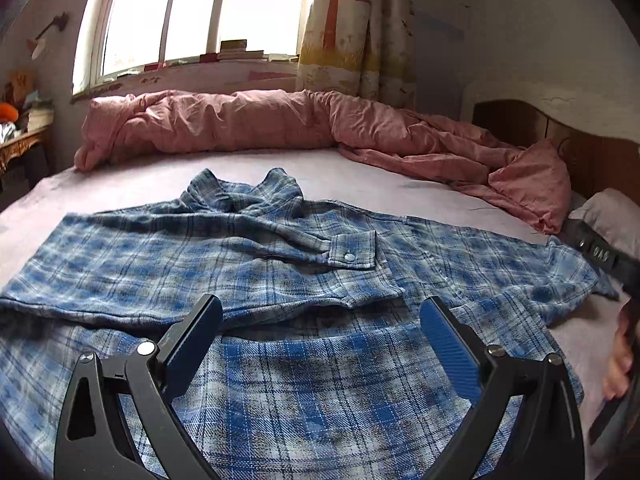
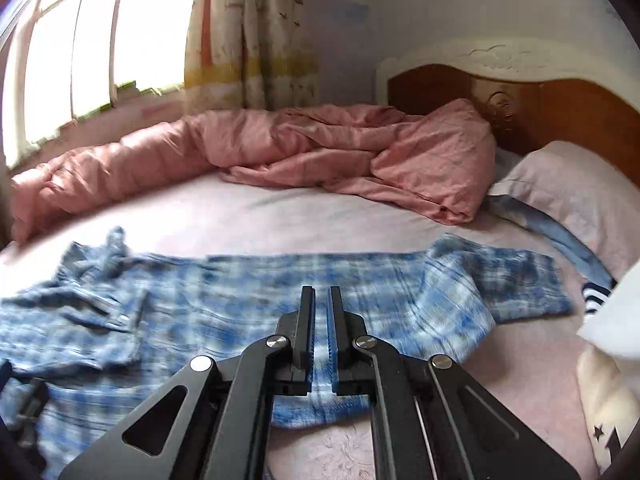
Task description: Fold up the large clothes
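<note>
plaid shirt [image 1: 280, 264] spread before rumpled pink duvet [image 1: 248, 120].

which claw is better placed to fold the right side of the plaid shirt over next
Right, probably. The right claw is shut over the plaid shirt near its unfolded right side, though whether it pinches cloth is unclear. The left claw stands open above the part with the sleeve already laid across.

Daylight is pouring through the window [image 1: 192, 12], glaring white; the plaid shirt [image 2: 240, 292] is smearing with motion blur, edges bowing.
</note>
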Tool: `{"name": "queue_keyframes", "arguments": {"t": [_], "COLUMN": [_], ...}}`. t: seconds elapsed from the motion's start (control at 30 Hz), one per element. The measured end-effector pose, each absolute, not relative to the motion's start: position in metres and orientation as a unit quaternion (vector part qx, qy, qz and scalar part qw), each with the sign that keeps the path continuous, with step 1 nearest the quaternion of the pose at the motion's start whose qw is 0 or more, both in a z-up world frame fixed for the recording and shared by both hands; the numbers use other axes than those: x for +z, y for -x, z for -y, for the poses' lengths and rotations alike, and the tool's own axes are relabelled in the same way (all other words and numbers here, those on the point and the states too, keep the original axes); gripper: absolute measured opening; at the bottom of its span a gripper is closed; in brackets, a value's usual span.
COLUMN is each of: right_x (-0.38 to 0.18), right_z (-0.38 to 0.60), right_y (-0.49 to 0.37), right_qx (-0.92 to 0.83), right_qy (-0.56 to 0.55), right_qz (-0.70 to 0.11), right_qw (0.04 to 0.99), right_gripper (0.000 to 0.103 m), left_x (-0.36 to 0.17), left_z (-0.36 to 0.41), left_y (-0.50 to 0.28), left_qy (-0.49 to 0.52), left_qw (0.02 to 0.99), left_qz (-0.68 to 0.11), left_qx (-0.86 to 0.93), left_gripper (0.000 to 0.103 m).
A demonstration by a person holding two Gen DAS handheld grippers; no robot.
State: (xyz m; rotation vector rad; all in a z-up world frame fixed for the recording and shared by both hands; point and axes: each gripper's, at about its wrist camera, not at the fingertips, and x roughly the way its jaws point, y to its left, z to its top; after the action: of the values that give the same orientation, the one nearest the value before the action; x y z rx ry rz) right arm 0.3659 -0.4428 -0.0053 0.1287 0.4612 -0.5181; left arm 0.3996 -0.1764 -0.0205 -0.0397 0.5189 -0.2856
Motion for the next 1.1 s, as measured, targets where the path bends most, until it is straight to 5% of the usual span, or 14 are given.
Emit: {"name": "queue_keyframes", "arguments": {"t": [0.13,0.2,0.23,0.47,0.53,0.67,0.77,1.1], "right_x": [-0.013,-0.017,-0.018,-0.034,-0.045,-0.071,-0.069,-0.023], "right_z": [0.469,0.490,0.502,0.555,0.571,0.591,0.579,0.454], "right_y": [-0.363,-0.353,-0.345,-0.323,-0.328,-0.345,-0.350,-0.384], "right_qx": [-0.275,-0.275,-0.282,-0.329,-0.335,-0.307,-0.331,-0.178], "right_qy": [-0.143,-0.202,-0.229,-0.314,-0.328,-0.348,-0.303,-0.079], "right_qz": [-0.247,-0.238,-0.225,-0.220,-0.227,-0.247,-0.236,-0.232], "right_qw": [0.918,0.909,0.904,0.863,0.853,0.851,0.862,0.953], "right_gripper": [0.014,0.045,0.072,0.075,0.067,0.025,0.006,0.004], "left_x": [-0.022,-0.023,-0.023,-0.023,-0.023,-0.024,-0.024,-0.023], "left_z": [0.174,0.175,0.175,0.178,0.178,0.178,0.178,0.178], "left_y": [-0.403,-0.403,-0.402,-0.401,-0.401,-0.401,-0.401,-0.400], "left_qy": [0.028,0.026,0.024,0.018,0.019,0.019,0.017,0.018], "left_qw": [0.954,0.954,0.954,0.955,0.954,0.953,0.953,0.955], "left_qz": [-0.263,-0.263,-0.262,-0.257,-0.259,-0.263,-0.262,-0.257], "left_qx": [-0.144,-0.145,-0.145,-0.146,-0.147,-0.147,-0.148,-0.149], "left_gripper": [0.099,0.099,0.099,0.099,0.099,0.099,0.099,0.099]}}
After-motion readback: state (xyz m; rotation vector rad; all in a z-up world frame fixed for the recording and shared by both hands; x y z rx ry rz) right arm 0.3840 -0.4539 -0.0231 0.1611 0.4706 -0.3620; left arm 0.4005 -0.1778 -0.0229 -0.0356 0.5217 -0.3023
